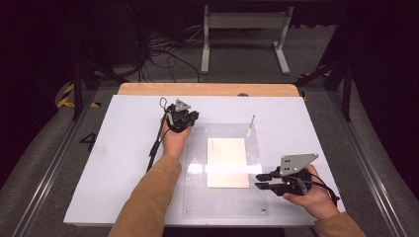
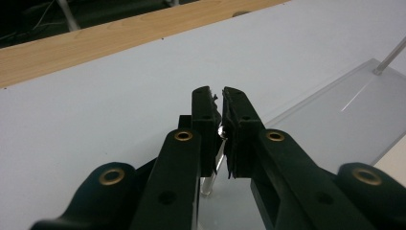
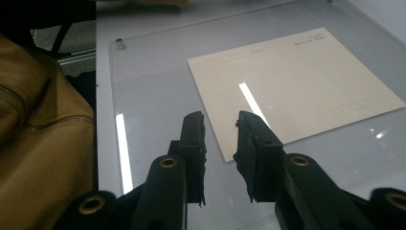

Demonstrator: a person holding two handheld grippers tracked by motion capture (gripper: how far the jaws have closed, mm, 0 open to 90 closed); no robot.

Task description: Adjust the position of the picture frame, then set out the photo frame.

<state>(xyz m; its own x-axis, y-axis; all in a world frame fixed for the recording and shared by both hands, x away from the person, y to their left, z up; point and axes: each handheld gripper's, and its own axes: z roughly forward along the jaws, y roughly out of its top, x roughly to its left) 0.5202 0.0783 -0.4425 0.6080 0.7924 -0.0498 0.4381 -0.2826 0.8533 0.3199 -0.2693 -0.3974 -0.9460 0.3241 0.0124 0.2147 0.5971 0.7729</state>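
A clear acrylic plate [image 1: 222,202] lies on the white table [image 1: 123,163] with a beige sheet [image 1: 227,163] in its middle. My left gripper [image 1: 193,116] is at the plate's far left corner. In the left gripper view its jaws [image 2: 218,93] stand nearly together, shut on a thin metal pin [image 2: 216,160] that rises from the plate [image 2: 354,110]. A second pin [image 1: 251,124] [image 2: 390,57] stands upright at the far right corner. My right gripper [image 1: 258,181] hovers over the plate's near right part, open, with nothing between its fingers [image 3: 220,120]. The sheet [image 3: 297,81] lies just ahead of it.
A short metal stud [image 3: 119,44] marks the plate's near left corner, and another [image 1: 263,211] the near right. A tan sleeve [image 3: 38,143] runs along the plate's left side. A wooden strip [image 1: 207,89] borders the table's far edge; cables and a white stand [image 1: 244,29] are on the floor beyond.
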